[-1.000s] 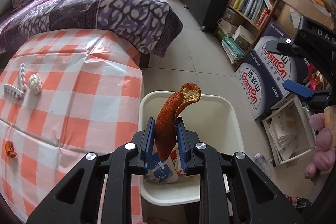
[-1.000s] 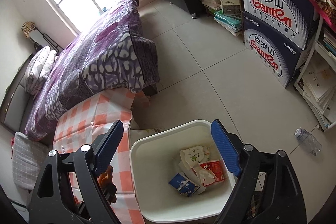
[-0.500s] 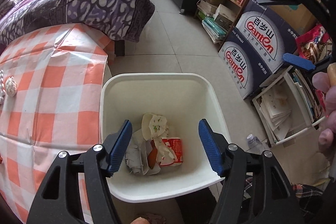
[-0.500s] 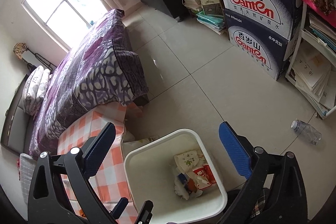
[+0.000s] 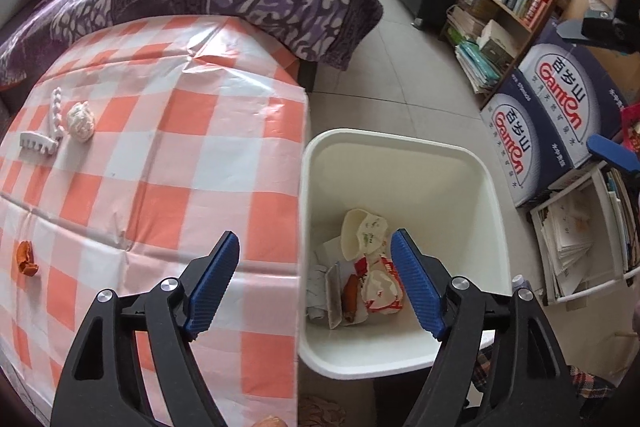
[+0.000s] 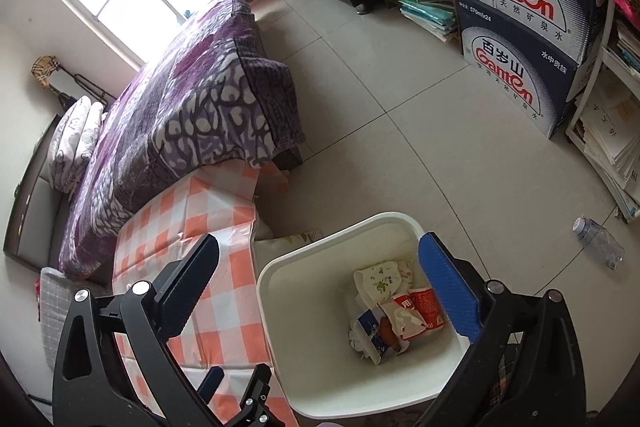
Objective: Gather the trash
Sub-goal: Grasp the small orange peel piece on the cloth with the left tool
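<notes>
Above the white bin (image 5: 400,155), which stands on the floor tight against the edge of the table (image 5: 168,155), the left gripper (image 5: 316,279) hangs with its fingers (image 5: 212,279) opening and nothing between them; one blue pad sits over the checked cloth, the other over the bin's mouth. The right gripper (image 6: 328,287) is spread wide and empty too, straddling the same rim. The step in hand looks like the release and pull-away after a drop, so doing it well means lifting clear of the bin without knocking its thin wall, then swinging back across the table for what is left. Inside the bin lies a loose heap: a long strip of orange peel (image 5: 350,291) at the bottom, a red and white wrapper (image 5: 380,283) just beside it, a crumpled pale cup with a leaf print (image 5: 362,231) behind, a blue and white carton (image 6: 370,327) and some grey paper. Trash not yet collected sits well away from the bin on the table: a small piece of orange peel (image 5: 26,261) near the cloth's left edge, a wadded tissue (image 5: 80,121) farther back, touching a white comb-like tool (image 5: 44,131) that may not be trash. My guess is the small peel is the easiest next pick, though it lies low and may need a flat, careful pinch.
</notes>
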